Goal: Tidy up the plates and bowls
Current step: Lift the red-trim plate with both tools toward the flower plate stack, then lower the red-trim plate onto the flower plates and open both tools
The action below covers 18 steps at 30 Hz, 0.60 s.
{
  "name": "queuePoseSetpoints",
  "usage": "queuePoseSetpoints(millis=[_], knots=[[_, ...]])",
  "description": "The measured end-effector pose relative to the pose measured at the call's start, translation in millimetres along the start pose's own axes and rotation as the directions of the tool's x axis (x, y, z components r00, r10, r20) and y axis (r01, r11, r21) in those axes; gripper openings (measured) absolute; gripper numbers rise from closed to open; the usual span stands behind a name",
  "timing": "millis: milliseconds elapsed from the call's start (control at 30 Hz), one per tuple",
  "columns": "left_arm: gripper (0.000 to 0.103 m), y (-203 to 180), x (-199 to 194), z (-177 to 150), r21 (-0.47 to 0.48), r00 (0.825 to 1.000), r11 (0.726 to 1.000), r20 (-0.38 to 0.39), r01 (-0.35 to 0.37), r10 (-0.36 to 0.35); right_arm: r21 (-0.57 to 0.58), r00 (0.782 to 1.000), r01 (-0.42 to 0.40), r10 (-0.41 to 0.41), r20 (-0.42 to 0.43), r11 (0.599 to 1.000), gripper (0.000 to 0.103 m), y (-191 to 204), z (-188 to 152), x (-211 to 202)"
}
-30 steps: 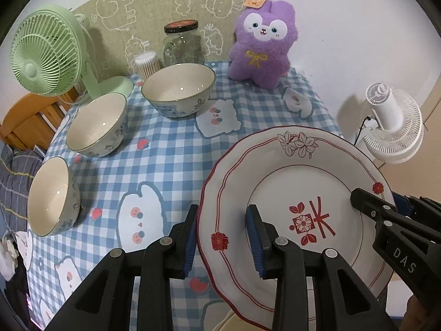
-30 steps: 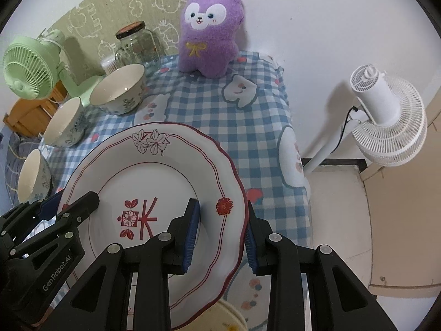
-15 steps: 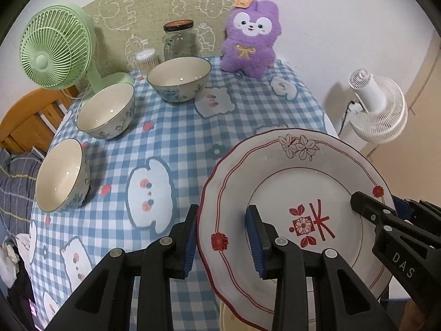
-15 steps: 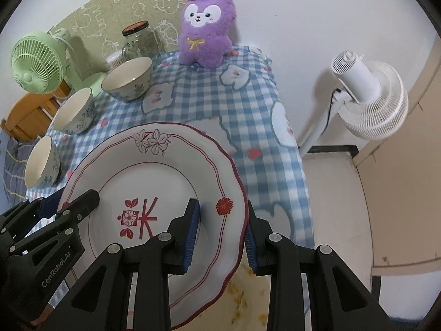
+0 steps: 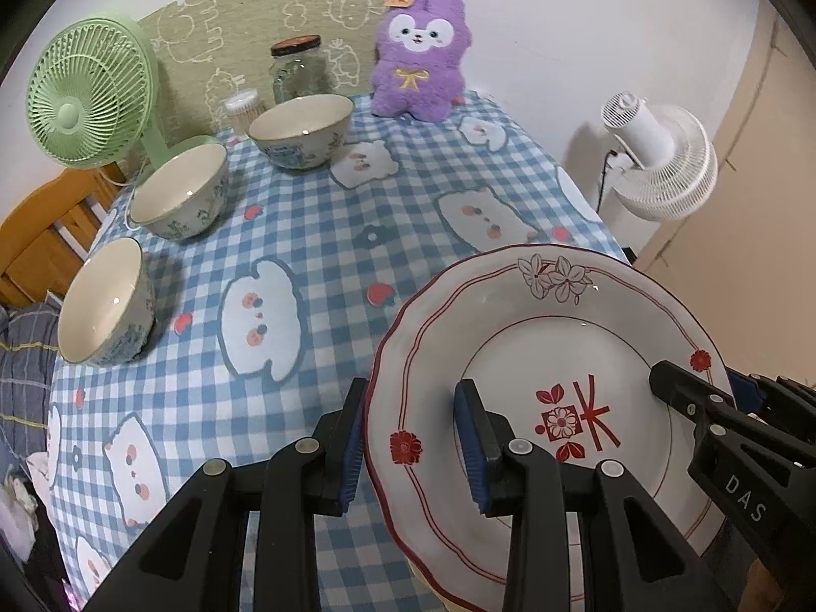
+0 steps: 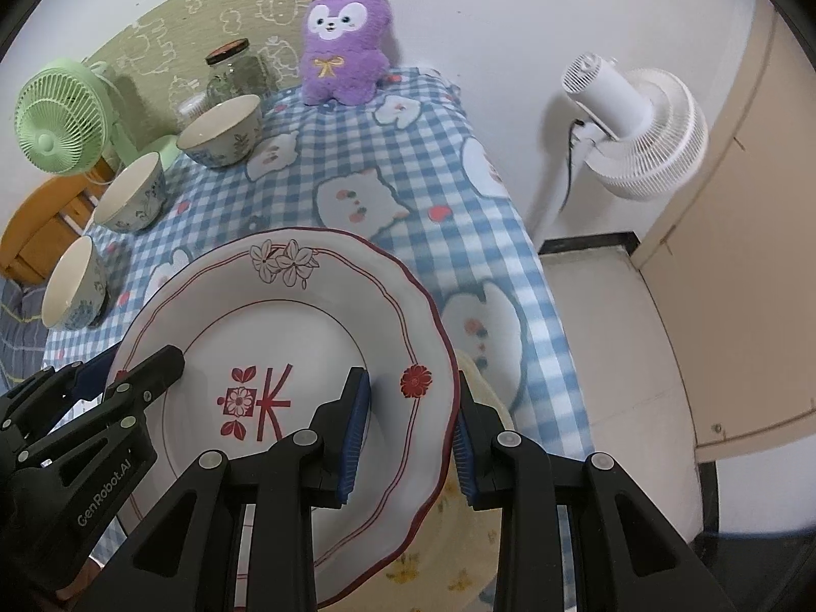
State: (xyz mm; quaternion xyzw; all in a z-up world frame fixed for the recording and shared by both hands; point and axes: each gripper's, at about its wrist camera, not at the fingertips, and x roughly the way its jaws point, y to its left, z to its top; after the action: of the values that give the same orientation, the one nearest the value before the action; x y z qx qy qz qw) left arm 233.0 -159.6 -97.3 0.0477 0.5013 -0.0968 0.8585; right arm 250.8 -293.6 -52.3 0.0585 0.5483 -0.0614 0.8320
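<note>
L gripper (image 5: 410, 438): black frame, blue pads, jaws narrow, clamped on L rim of the white scalloped ceramic plate w/ red line border and red flower motifs (image 5: 551, 357); one pad under the rim, one on the plate face. R gripper (image 6: 408, 428): same build, clamped on the plate's R rim. Plate carried between both, tilted, over the near R corner of the table, off the cloth.

Vs. one sec ago: grips unchanged; plate and both grippers pulled back toward the near table edge. More blue-and-white gingham tablecloth w/ cartoon prints (image 5: 326, 234) shows ahead; far items look smaller.

On cloth, L side, a row of 3 cream ceramic bowls w/ blue floral outsides: near bowl (image 5: 104, 301), mid bowl (image 5: 178, 191), far bowl (image 5: 302, 128), all apart. Behind them: mint-green desk fan (image 5: 86, 102), glass jar w/ dark lid (image 5: 298, 69), purple plush rabbit (image 5: 418, 56) at the wall.

Room: centre and R of cloth bare, open. R table edge drops to pale floor; white standing fan (image 6: 642, 127) just beside it. Pale yellow patterned plate (image 6: 459, 551) below the held plate, partly hidden.
</note>
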Motion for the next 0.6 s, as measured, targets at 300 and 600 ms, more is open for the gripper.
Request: queuePoseSetpoints(millis=[300,600], knots=[[0.033,-9.9,4.3,-22.2,0.031,1.0,0.999,-0.018,0.024,-0.023,0.047,1.0,0.028,-0.027,-0.014,0.999,0.033,-9.6,-23.8,3.1],[0.033,-11.1,10.0,-35.1,0.04,0.999,0.999,-0.039,0.018,-0.016,0.05,0.999,0.024,-0.023,-0.028,0.998,0.033,-10.8,-35.8,12.3]])
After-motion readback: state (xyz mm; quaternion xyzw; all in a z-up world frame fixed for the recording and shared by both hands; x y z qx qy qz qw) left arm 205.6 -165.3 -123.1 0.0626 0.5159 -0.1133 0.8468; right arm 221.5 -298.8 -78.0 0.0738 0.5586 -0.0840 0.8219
